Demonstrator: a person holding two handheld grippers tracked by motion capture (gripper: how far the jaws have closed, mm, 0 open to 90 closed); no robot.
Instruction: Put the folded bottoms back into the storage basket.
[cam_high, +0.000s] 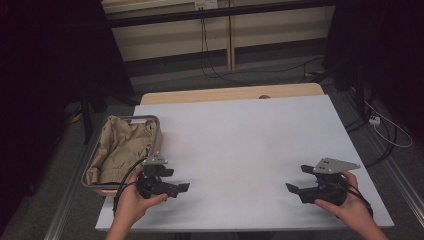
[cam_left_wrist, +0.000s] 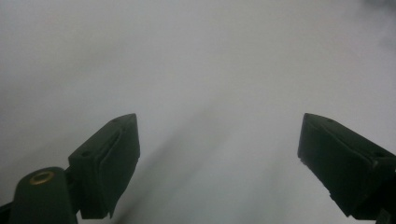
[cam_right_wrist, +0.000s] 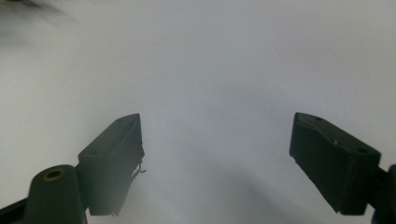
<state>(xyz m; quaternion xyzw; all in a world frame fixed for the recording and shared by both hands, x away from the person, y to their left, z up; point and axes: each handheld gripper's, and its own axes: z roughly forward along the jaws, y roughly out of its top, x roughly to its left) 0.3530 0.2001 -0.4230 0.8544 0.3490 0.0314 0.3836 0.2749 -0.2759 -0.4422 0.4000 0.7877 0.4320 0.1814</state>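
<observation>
The crumpled tan cloth (cam_high: 119, 148) lay bunched inside the grey-rimmed basket (cam_high: 157, 131) at the left edge of the frame, hanging off the left side of the white counter (cam_high: 250, 145), and we judged it the piece of work nearest to hand. Nothing of it had been lifted or spread yet: the counter's white sheet lay bare across the middle, so we took the job as barely begun, with drawing the cloth out of the basket and everything after that still to do. Our left gripper (cam_high: 182, 188) sat at lower left, just beside the basket's near corner but pointing away from it toward the centre; our right gripper (cam_high: 292, 191) sat at lower right, well apart from the cloth, pointing inward. In both gripper views the fingers (cam_left_wrist: 109, 161) stood spread wide over the plain white surface, released, grasping and touching nothing.
</observation>
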